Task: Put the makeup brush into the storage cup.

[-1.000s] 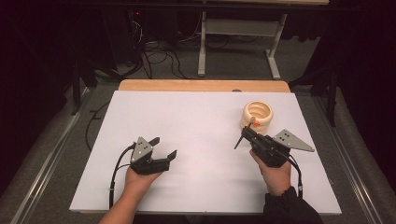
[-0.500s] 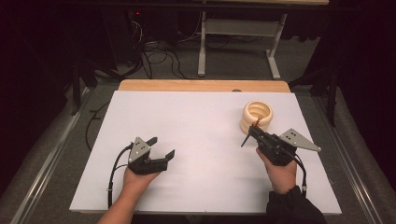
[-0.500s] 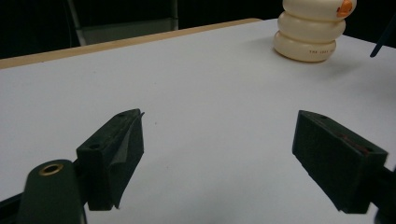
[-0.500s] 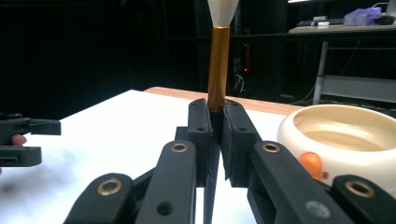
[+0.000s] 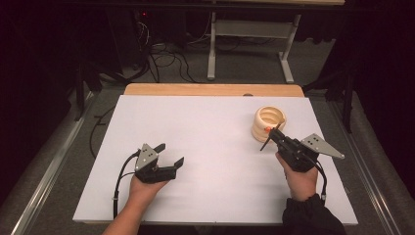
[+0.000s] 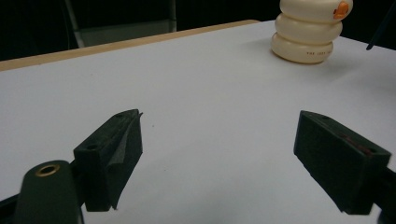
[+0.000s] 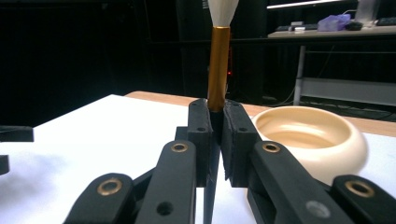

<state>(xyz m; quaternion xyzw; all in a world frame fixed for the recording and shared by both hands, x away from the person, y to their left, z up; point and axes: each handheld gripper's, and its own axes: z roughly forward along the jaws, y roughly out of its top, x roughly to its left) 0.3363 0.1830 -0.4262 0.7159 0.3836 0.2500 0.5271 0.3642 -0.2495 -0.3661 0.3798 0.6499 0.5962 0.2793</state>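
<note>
Brush (image 7: 218, 70) clenched in right claw (image 5: 272, 138), long axis upright, seemingly bristles up, beside bowl (image 5: 267, 123); left claw (image 5: 170, 155) released.

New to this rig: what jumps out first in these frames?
The right gripper, at the table's right side, is shut on a brush with a gold ferrule and white bristles. Just beyond it stands a cream ribbed bowl on the white table. The left gripper rests open at the near left, nothing between its jaws.
</note>
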